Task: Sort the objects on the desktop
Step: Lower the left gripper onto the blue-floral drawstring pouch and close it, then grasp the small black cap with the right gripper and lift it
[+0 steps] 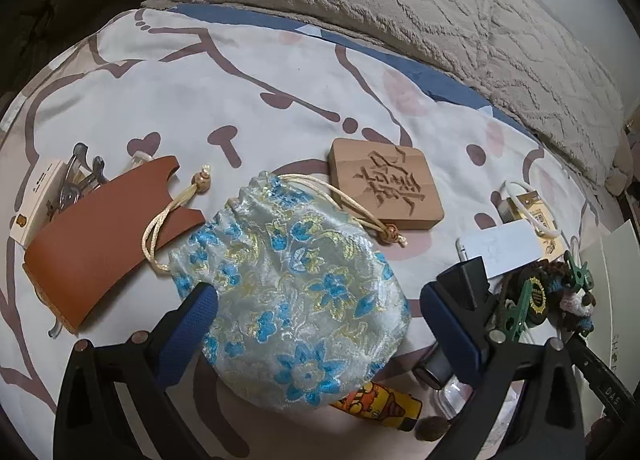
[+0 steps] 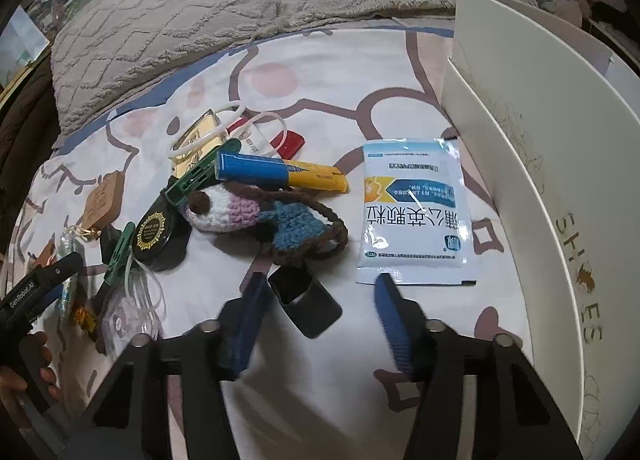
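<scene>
Left wrist view alone shows a brocade drawstring pouch (image 1: 296, 300) with blue flowers, lying low in the middle of the frame on a printed bedsheet (image 1: 260, 100). Above right of it sits a carved wooden block (image 1: 386, 184), and at the left a brown leather piece (image 1: 104, 236) partly covers some clear items that are hard to make out. The left hand-held gripper (image 1: 316, 316) is spread wide, its two blue pads on either side of the pouch; whether the left pad touches the cloth cannot be told, and the right pad stands clear of it.

Right wrist view alone shows a white and blue medicine sachet (image 2: 414, 212) right of centre, a blue and yellow tube (image 2: 280, 174), a crocheted pouch (image 2: 264, 220), a black oval badge (image 2: 154, 236), green clips (image 2: 192, 180) and, along the right edge, a white box (image 2: 560, 164) cut off by the frame. The right hand-held gripper (image 2: 320, 304) has its jaws part-way apart with nothing between the pads. The sachet's lower edge lies just above its right pad, and a dark flat object (image 2: 304, 300), unclear in kind, lies just inside the left pad. At the lower left edge of this view, the other tool and a few fingers (image 2: 44, 372) are partly cut off.
</scene>
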A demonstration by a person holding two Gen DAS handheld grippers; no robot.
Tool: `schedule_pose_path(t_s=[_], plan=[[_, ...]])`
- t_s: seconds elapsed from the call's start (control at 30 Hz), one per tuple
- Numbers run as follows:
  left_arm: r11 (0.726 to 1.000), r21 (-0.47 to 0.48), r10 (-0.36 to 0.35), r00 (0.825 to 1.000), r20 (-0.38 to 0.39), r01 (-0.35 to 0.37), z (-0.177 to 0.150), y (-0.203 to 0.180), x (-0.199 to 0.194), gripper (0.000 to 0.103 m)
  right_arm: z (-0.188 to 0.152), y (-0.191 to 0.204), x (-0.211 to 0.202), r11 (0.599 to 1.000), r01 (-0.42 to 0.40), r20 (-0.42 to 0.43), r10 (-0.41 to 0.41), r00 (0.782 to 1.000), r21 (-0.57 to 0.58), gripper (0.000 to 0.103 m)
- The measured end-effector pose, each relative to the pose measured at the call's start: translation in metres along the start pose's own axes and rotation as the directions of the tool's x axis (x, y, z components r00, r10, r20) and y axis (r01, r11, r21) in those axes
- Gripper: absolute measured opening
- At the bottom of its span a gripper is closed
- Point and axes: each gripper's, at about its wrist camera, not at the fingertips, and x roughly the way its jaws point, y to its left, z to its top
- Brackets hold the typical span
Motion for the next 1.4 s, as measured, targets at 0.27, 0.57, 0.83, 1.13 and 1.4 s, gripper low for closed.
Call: schedule_pose_path(t_s=[0.27,0.57,0.83,1.13,1.4], plan=[[0.998,0.055,0.004,1.000,0.009,-0.004,-0.003,0.000,-0.002,0.068,-0.003,0.021,0.005,0.992,0.046,0.003,-0.046,0.999,-0.117,0.031],[0.998,0.058,-0.030,1.000,0.007,0.030,-0.007,0.005,-0.007,0.032,-0.008,0.021,-0.002,0.994,0.021,0.001,-0.021,1.000,-0.105,0.029],[0.993,0.058,-0.107,0.994,0.002,0.107,-0.014,0.005,-0.019,0.006,-0.017,0.021,-0.014,0.996,0.013,0.015,-0.012,1.000,-0.093,0.028],[0.990,0.063,-0.127,0.991,0.043,0.124,-0.027,0.010,-0.049,0.006,-0.029,0.017,-0.039,0.997,0.000,0.042,0.004,0.999,-0.080,0.028],[0.983,0.106,-0.158,0.986,0.054,0.152,-0.051,0.011,-0.082,0.006,-0.046,0.009,-0.057,0.998,-0.016,0.058,0.019,0.998,-0.057,0.028]])
